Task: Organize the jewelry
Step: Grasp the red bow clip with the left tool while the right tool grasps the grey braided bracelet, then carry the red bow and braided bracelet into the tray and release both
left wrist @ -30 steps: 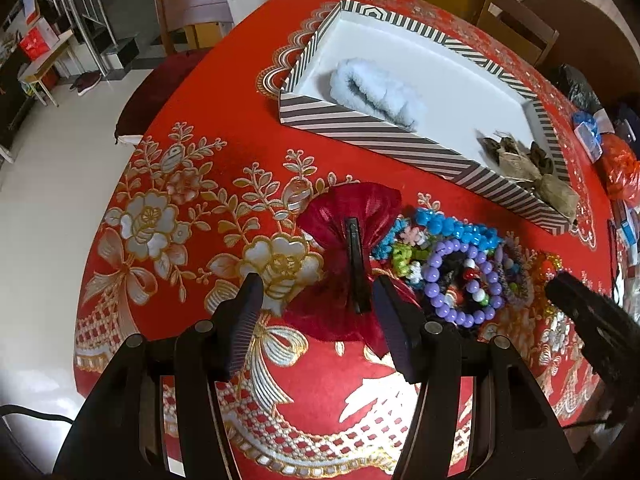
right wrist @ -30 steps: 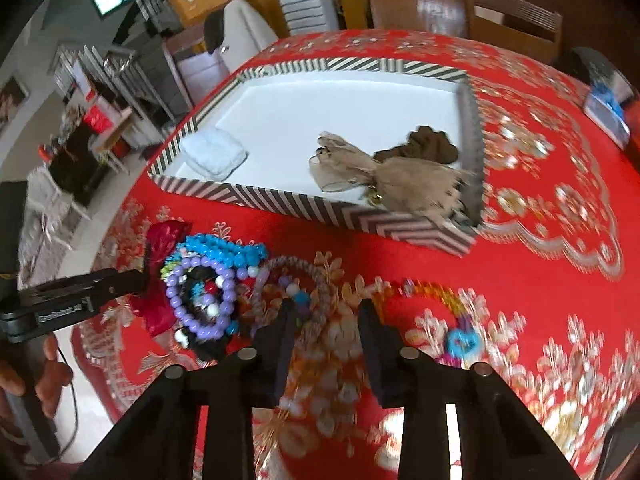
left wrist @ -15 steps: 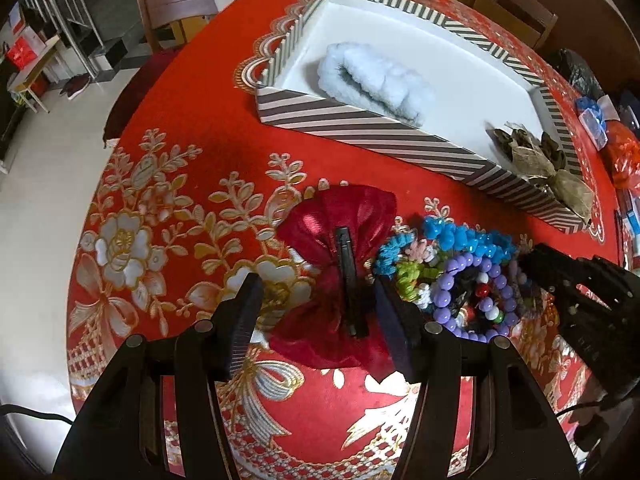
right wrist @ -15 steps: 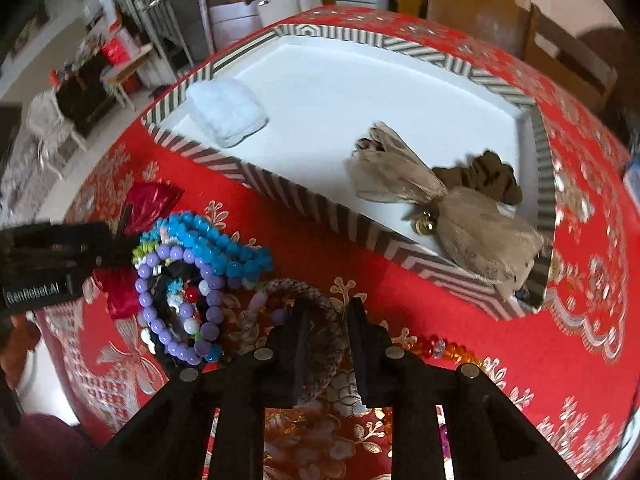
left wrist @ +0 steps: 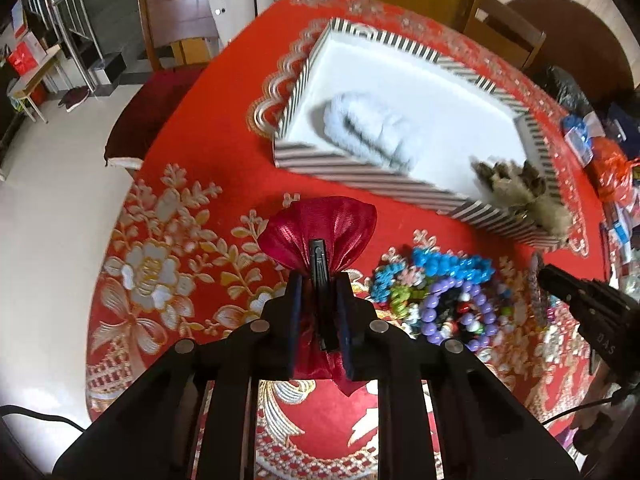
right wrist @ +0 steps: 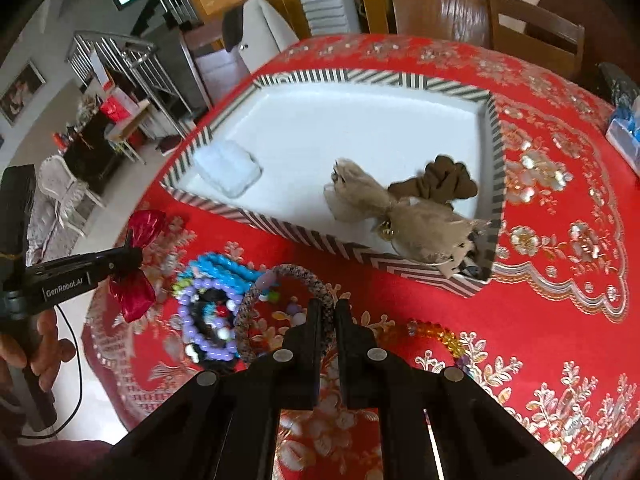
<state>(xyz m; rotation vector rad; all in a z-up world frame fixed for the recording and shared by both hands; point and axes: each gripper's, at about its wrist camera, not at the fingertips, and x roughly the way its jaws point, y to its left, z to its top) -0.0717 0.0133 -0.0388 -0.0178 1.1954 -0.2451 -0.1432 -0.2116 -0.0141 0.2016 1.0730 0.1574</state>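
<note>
my left gripper (left wrist: 320, 304) has its jaws closing on the red satin pouch (left wrist: 320, 228), and the pads already press the gathered neck from both sides, with a black clip on the pouch showing between them. the pouch's fanned top spreads out past the fingertips, its lower part is hidden between the fingers. it sits over the red patterned tablecloth (left wrist: 208, 152) toward the table's near left edge.

my right gripper (right wrist: 325, 312) has its fingers together, clamped on the speckled woven bracelet (right wrist: 280, 276), whose ring stands up tilted from the pinch, arching to the left over the cloth. just beside it to the left lies the heap of beaded bracelets (right wrist: 208, 312), purple, blue and black, between the two grippers. a strand of amber beads (right wrist: 432, 332) lies on the cloth just right of my right fingers.

the striped tray (right wrist: 320, 240) stands further in, toward the far side of the table. in it a pale blue fluffy pad (right wrist: 228, 168) lies at its left end, and a tan drawstring pouch (right wrist: 416, 220) with a dark brown scrunchie (right wrist: 444, 184) lies at its right end, the pouch reaching into the near right corner.

a hand (right wrist: 28, 356) grips the left tool's handle at the table's left edge.
</note>
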